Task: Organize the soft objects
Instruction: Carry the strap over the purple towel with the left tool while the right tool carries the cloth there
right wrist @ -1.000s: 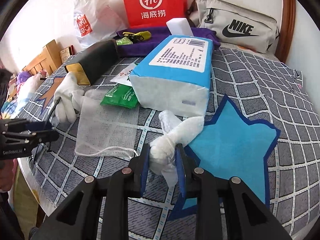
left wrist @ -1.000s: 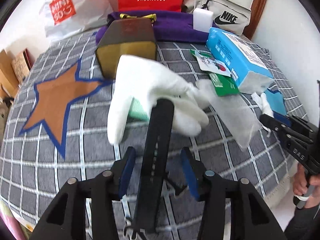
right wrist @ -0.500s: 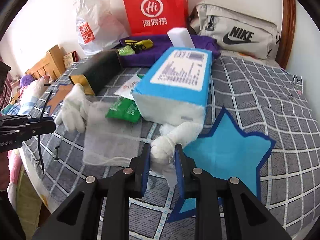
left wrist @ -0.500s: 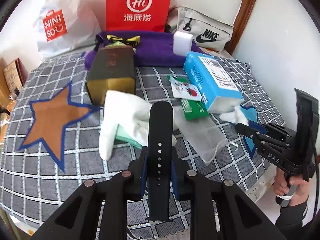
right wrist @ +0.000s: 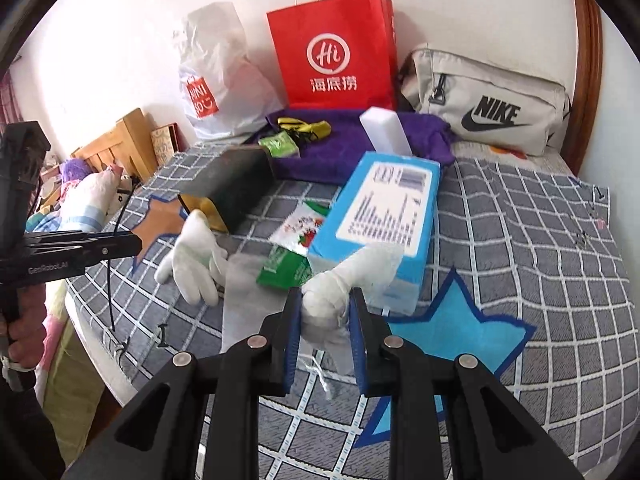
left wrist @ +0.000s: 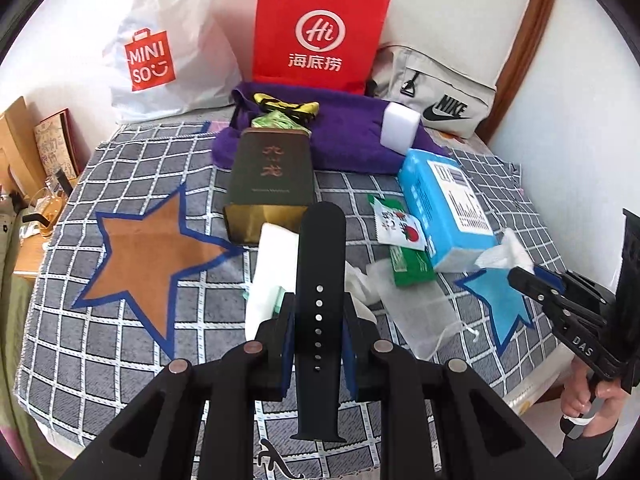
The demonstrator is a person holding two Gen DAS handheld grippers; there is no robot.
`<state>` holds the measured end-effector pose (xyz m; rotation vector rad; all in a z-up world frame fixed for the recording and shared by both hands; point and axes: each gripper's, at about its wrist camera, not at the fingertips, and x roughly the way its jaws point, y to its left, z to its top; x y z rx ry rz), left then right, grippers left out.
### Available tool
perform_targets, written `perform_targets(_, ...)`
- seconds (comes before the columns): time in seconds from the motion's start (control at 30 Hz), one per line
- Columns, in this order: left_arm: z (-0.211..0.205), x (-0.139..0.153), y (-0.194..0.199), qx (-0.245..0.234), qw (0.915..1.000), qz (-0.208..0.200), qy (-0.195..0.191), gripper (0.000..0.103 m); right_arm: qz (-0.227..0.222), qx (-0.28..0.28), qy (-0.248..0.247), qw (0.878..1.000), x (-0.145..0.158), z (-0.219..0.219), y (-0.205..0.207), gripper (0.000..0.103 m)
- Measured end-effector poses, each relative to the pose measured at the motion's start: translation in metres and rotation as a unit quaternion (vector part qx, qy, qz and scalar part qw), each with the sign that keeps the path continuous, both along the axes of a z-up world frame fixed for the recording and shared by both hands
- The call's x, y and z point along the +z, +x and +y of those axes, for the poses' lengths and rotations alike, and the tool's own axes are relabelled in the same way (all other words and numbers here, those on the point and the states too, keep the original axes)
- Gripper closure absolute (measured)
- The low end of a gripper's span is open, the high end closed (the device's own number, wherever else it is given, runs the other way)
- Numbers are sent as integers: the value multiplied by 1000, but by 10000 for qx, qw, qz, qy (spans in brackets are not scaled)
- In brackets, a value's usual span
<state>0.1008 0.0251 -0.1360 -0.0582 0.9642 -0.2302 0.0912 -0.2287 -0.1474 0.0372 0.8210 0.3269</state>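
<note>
Well clear: strap (left wrist: pixel 320 308), blanket (left wrist: pixel 120 344) edge.

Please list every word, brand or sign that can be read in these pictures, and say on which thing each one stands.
"MINISO": white plastic bag
"Hi" with "海底捞": red paper bag
"NIKE": grey pouch
"DAS": right tool
"GenRobot.AI", small: left tool
Dark box, blue tissue pack, sachets: too blurred.
</note>
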Motion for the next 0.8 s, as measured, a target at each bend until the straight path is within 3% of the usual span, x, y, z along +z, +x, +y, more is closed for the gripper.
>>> perform_targets(0.27,14,8,14,340,9994,21,-64,84,-85,46,24,10000,21,-5,10,81)
perform_targets(0.8,20,34,63,533,9985,-99,-38,84,-500,95,-133,9986,71,-1,55,81)
